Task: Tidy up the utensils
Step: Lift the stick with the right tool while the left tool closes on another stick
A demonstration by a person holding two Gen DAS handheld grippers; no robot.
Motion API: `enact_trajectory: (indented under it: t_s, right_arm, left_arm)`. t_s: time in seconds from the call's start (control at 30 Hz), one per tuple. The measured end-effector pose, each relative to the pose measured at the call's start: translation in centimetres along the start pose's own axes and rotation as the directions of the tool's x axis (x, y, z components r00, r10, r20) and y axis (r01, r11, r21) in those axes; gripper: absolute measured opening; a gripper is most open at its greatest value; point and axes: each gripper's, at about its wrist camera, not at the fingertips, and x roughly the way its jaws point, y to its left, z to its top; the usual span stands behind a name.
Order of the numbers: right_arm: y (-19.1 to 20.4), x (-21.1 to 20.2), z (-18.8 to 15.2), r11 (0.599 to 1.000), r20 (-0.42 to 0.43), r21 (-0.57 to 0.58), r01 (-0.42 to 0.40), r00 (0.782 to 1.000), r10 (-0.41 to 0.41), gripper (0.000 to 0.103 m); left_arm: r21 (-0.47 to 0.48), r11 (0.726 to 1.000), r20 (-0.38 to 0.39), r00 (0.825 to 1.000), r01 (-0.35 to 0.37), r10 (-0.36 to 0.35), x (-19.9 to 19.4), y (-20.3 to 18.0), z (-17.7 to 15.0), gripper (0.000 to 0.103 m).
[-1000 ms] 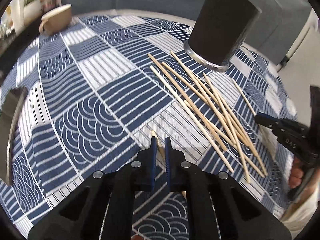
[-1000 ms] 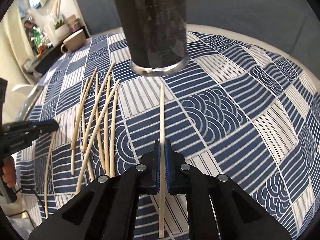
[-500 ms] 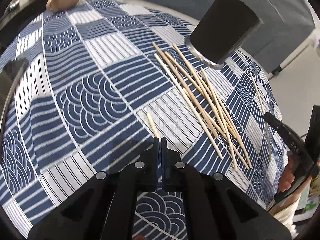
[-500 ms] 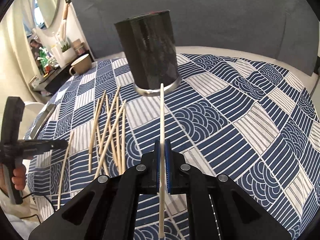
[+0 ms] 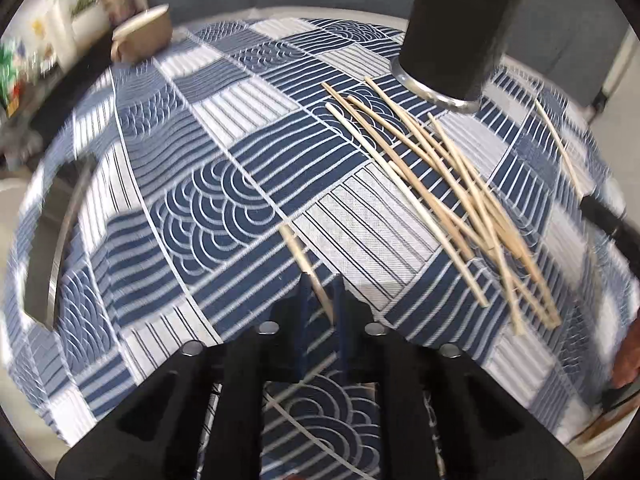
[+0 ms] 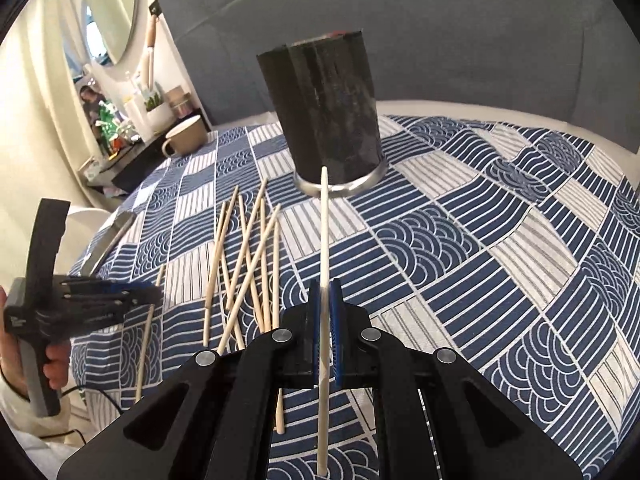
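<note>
My left gripper (image 5: 322,284) is shut on the end of a pale wooden chopstick (image 5: 298,252) whose tip rests low over the blue-and-white tablecloth (image 5: 208,200). My right gripper (image 6: 325,292) is shut on another chopstick (image 6: 325,220), lifted off the cloth and aimed at the base of the black cylindrical holder (image 6: 328,116). Several loose chopsticks (image 6: 248,256) lie fanned between the two grippers, also the pile (image 5: 440,184) in the left wrist view, just in front of the holder (image 5: 460,28). The left gripper's tip (image 6: 154,294) shows at the left of the right wrist view.
A beige mug (image 6: 186,140) stands at the table's far left, beside a dark shelf with small items. A metal tray edge (image 5: 52,240) lies at the left rim. A person's hand (image 6: 52,368) holds the left gripper's handle. A grey sofa backs the table.
The right gripper has raised its chopstick off the cloth and tilted upward, so more of the holder shows. The left gripper stays closed on its chopstick and has shifted only slightly.
</note>
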Motion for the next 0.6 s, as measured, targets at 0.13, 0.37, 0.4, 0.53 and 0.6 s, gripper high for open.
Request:
enact_trajectory:
  t_s: [0.13,0.37,0.4,0.53,0.6]
  right_arm:
    - [-0.3,-0.7,-0.2,1.000,0.029,0.006,-0.005,1.000,0.005,0.005]
    - [-0.8,-2.4,-0.2,0.999,0.081,0.034,-0.013,0.997,0.010,0.005]
    - [-0.8,-2.7,-0.1,0.999,0.091,0.038,-0.015,0.996,0.012,0.005]
    - [-0.7,-3.9,0.6,0.998,0.132,0.053,-0.022,0.991,0.015,0.005]
    - [-0.5,-4.6,0.9,0.998,0.151,0.055,-0.026,0.988,0.018,0.005]
  left_arm:
    - [0.001,0.999,0.010,0.999,0.032,-0.032,-0.5,0.6,0.0,0.009]
    - [-0.014,1.000,0.142,0.990,0.027,-0.025,-4.4,2.6,0.4,0.005]
    - [-0.011,1.000,0.159,0.987,0.024,-0.022,-4.9,2.7,0.4,0.005]
    - [0.025,0.999,0.242,0.969,0.033,-0.038,-6.5,2.8,0.9,0.005]
    - [0.043,0.997,0.285,0.955,0.066,-0.076,-7.2,2.9,1.4,0.005]
